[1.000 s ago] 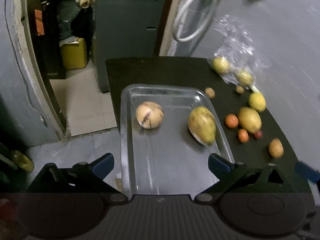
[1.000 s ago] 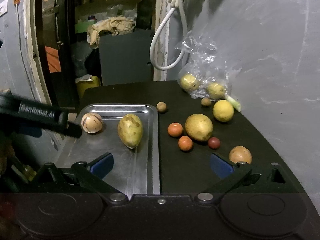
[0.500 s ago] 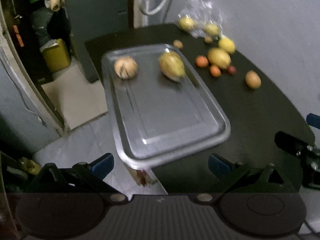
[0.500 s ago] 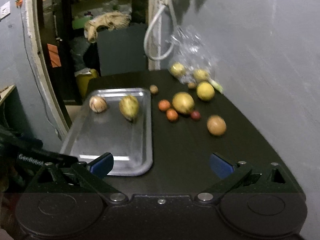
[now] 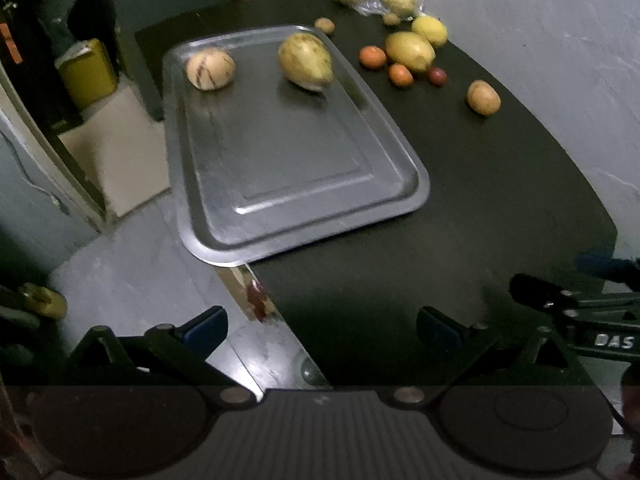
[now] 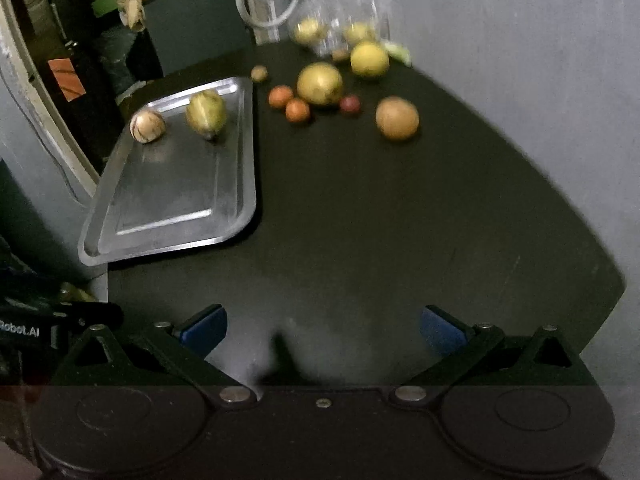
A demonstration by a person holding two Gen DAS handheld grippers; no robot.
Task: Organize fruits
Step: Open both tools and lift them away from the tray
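A metal tray (image 5: 304, 184) (image 6: 168, 208) lies on the left of a black table (image 5: 480, 208) (image 6: 380, 208), its near corner overhanging the edge. At the tray's far end rest a striped pale fruit (image 5: 210, 69) (image 6: 147, 126) and a yellow-green mango (image 5: 306, 60) (image 6: 206, 113). Loose fruit sits at the table's far right: a larger mango (image 5: 410, 51) (image 6: 320, 83), a lemon (image 5: 430, 30) (image 6: 369, 59), small orange fruits (image 5: 373, 57) (image 6: 280, 96), a brown round fruit (image 5: 483, 97) (image 6: 397, 118). My left gripper (image 5: 322, 330) and right gripper (image 6: 323, 330) both hang open and empty, well back at the near edge.
A clear plastic bag (image 6: 336, 20) with more yellow fruit lies at the table's far end against the grey wall. A yellow canister (image 5: 86, 72) stands on the floor left of the table. The floor (image 5: 132, 264) drops away beside the tray.
Both grippers have pulled back and risen away from the tray and fruit, so the whole table now shows. The fruits have not moved. Both stay open.
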